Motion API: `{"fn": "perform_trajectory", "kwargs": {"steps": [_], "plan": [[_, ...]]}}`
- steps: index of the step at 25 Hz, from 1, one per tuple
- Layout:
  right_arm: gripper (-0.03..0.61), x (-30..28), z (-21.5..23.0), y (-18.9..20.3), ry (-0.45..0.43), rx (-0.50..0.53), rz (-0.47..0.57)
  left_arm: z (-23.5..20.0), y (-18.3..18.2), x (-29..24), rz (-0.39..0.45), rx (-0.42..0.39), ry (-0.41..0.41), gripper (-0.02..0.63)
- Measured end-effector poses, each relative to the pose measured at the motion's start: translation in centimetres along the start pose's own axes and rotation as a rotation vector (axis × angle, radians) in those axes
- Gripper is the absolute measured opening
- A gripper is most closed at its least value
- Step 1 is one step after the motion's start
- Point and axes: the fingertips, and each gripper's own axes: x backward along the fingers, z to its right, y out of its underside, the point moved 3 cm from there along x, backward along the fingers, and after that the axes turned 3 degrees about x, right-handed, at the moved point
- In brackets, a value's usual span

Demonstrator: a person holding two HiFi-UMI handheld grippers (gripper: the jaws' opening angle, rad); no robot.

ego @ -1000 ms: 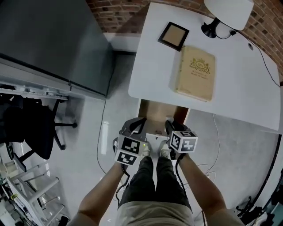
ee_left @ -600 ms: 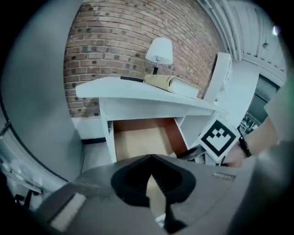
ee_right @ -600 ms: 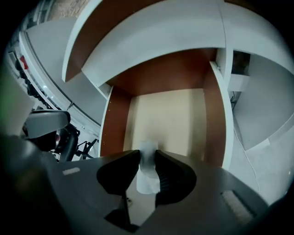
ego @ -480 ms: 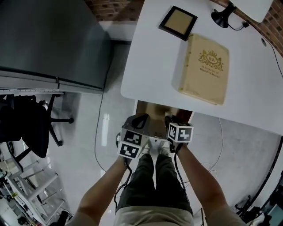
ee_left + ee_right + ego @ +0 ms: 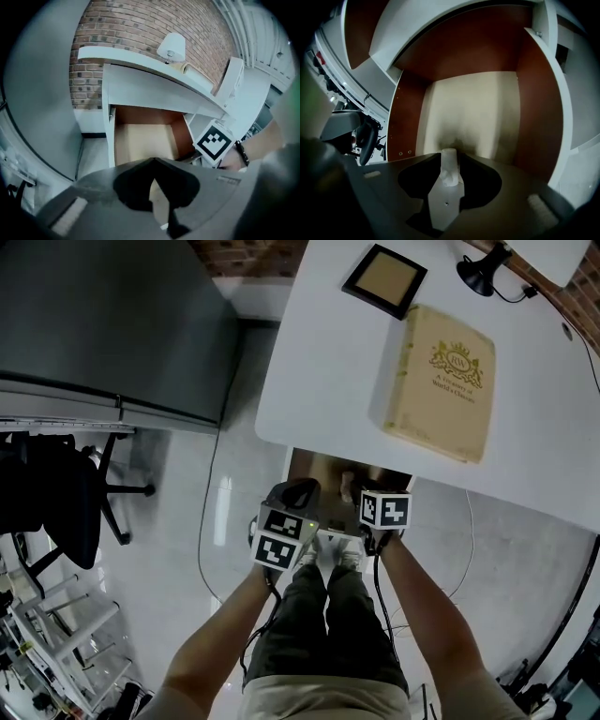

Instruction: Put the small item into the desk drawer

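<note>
Desk (image 5: 328,362): flat matte white top. Drawer (image 5: 539,117): pulled out toward 6 o'clock, red-brown laminate walls, pale beige floor, white front edge. Small item (image 5: 449,168): whitish, translucent, stubby cylinder with a crumpled lower end.

Right gripper (image 5: 451,157) sat over the drawer's near end, pointing to 12 o'clock. Its jaws were opening, already spread wide, grip let go. The small item stood between the tips, over the drawer floor. Could not tell whether it still touched a pad.

Left gripper (image 5: 153,160): tips met, clenched on nothing. It hung at 9 o'clock of the right one, just outside the drawer front.

Head view: cream hardcover book (image 5: 441,381) with a gold crest lay at 1 o'clock of the drawer, near the desk edge. A dark square frame (image 5: 384,279) sat at 12 o'clock, a black lamp base (image 5: 480,268) beyond the book.

Drawer floor ahead of the item was bare up to the back wall, side walls close at 3 and 9 o'clock. Grey cabinet (image 5: 112,324) stood at 10 o'clock, with a strip of floor between it and the desk.
</note>
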Motion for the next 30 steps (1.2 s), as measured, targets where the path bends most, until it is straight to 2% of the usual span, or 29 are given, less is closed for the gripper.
{"fn": "perform_trajectory", "kwargs": {"steps": [5,10,20,30], "plan": [[0.076,3.5,-1.6,-1.3,-0.023,0.018,0.063,0.5,-0.8,2.0,0.022,0.000,-0.013,0.003],[0.032,9.5,-4.5,-3.2,-0.070,0.043,0.167,1.8,-2.5,5.2,0.056,-0.011,-0.022,0.002],[0.008,24.5,-10.5,-6.8,-0.124,0.165,0.392,6.2,-7.6,14.5,0.162,-0.062,-0.021,0.003],[0.005,38.1,-17.4,-7.0,-0.180,0.290,0.574,11.4,-12.5,24.6,0.296,-0.140,-0.023,0.002]]}}
